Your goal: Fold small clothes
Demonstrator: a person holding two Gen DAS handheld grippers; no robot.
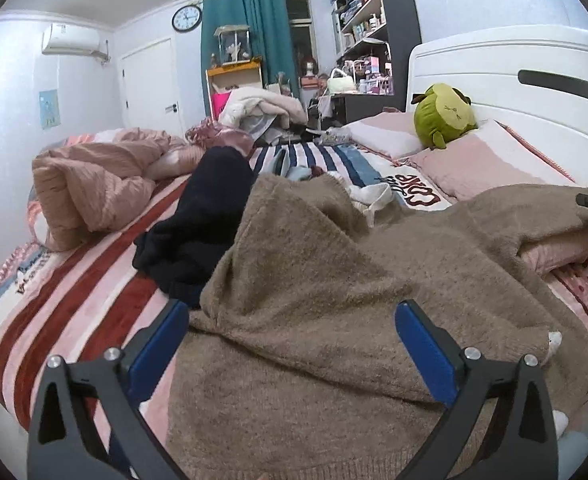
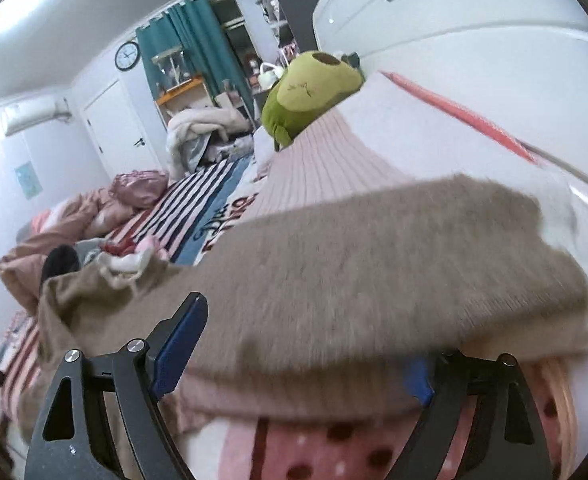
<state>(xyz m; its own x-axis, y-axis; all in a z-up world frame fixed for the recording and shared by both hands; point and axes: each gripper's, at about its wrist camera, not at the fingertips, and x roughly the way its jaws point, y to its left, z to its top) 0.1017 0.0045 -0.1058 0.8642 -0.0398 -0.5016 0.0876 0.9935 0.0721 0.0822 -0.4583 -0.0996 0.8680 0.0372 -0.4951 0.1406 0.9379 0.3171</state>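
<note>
My left tongs [image 1: 290, 336] stand wide open above the brown fuzzy sweater [image 1: 333, 288], both blue pads clear of the cloth, holding nothing. My right tongs [image 2: 305, 344] also gape wide; a blurred sleeve of the same sweater [image 2: 333, 264] lies across them, hiding the right pad, and I cannot tell whether it touches. The sweater lies spread on the bed's striped blanket [image 1: 74, 288]. A dark garment [image 1: 206, 216] lies just beside it. A green plush [image 1: 445, 114] sits on the pink pillows [image 1: 473, 164].
</note>
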